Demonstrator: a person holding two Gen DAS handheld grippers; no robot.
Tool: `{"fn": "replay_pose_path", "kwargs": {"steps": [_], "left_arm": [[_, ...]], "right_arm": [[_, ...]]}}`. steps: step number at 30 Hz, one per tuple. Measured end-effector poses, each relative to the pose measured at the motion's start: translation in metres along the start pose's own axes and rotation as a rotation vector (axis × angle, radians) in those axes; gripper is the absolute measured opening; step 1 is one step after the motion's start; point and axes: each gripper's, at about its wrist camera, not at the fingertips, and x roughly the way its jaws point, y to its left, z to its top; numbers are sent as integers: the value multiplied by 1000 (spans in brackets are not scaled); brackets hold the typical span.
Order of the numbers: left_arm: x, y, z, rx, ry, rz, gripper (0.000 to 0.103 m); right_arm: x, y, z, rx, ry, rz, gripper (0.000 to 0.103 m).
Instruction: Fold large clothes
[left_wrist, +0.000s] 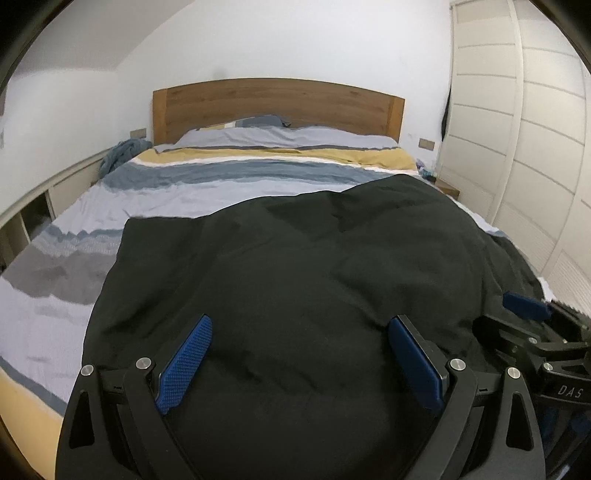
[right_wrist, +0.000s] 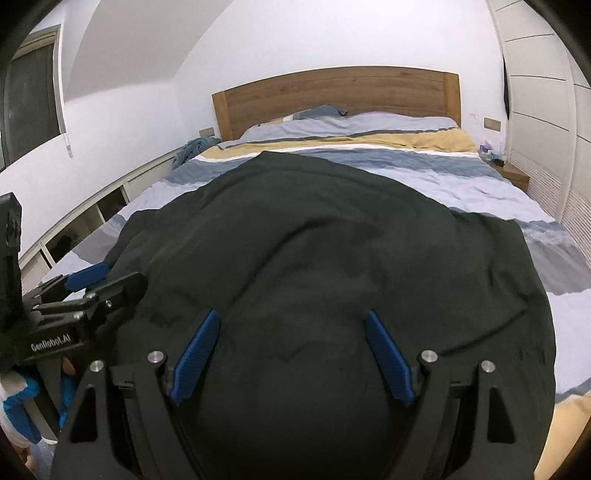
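A large black garment lies spread over the near part of the striped bed; it also fills the middle of the right wrist view. My left gripper is open, its blue pads wide apart just above the garment's near edge. My right gripper is open too, over the near edge further right. Each gripper shows in the other's view: the right one at the left view's right edge, the left one at the right view's left edge. Neither holds cloth.
The bed has a striped blue, grey and yellow cover and a wooden headboard. White wardrobe doors stand to the right, low shelving to the left. A small nightstand sits by the wardrobe.
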Motion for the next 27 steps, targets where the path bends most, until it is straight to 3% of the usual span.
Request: {"fn": "replay_pose_path", "kwargs": {"steps": [19, 27], "left_arm": [[53, -12, 20, 56, 49, 59, 95], [94, 13, 43, -49, 177, 49, 98]], "right_arm": [[54, -6, 24, 8, 78, -71, 81], [72, -32, 45, 75, 135, -92, 81]]}}
